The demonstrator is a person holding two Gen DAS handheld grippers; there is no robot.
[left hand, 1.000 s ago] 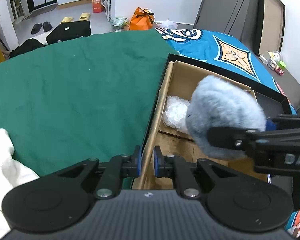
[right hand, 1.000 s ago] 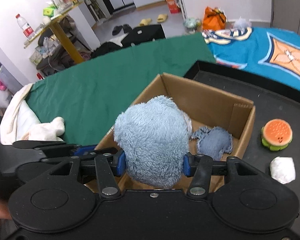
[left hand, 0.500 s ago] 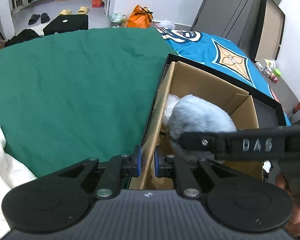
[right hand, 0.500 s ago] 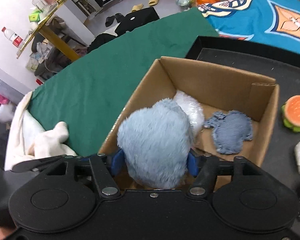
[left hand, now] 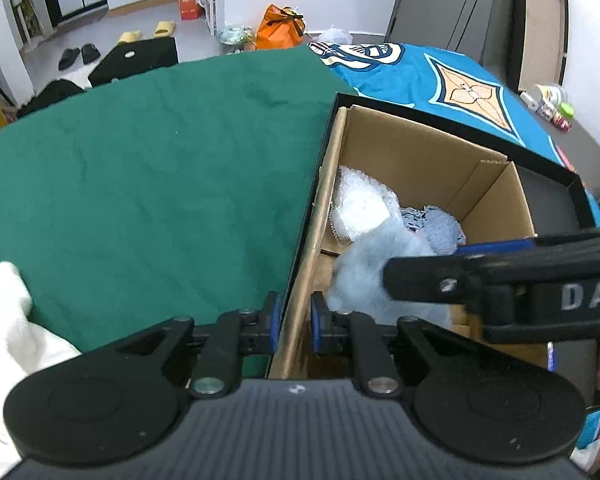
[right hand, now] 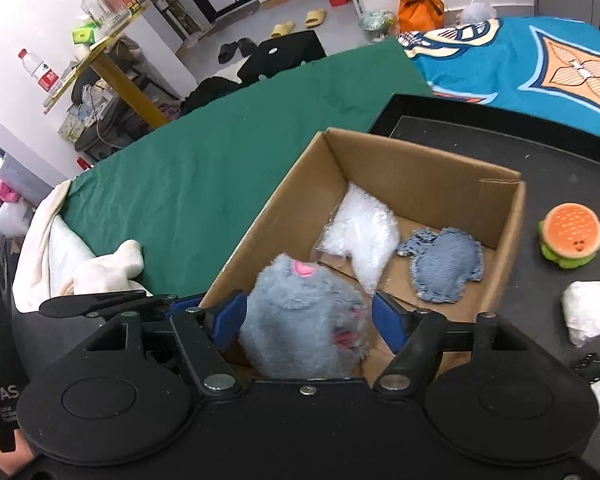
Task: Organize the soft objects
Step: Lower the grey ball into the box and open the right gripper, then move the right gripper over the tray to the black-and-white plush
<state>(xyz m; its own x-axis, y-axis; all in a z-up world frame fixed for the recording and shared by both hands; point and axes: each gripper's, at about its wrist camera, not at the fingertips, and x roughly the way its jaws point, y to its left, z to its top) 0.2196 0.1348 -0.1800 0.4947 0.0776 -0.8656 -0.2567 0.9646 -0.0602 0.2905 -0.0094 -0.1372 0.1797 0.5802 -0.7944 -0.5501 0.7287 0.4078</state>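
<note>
Right gripper (right hand: 306,322): jaws spread, clear of the toy on both sides.
Fluffy blue toy (right hand: 306,316): inside cardboard box (right hand: 416,168), near corner.
Box contents: white bag (right hand: 360,236), denim piece (right hand: 446,266).
Tray (right hand: 540,160): burger toy (right hand: 570,236), white wad (right hand: 588,312) beside box.

Left gripper (left hand: 293,328): jaws drawn close, pinching cardboard box wall (left hand: 318,232) between blue pads, tilted down over box edge. Right gripper (right hand: 308,320): jaws spread wide, gap on both sides of fluffy grey toy (right hand: 304,316) between them, not gripping. Right gripper reaches in beside left, both angled downward.
</note>
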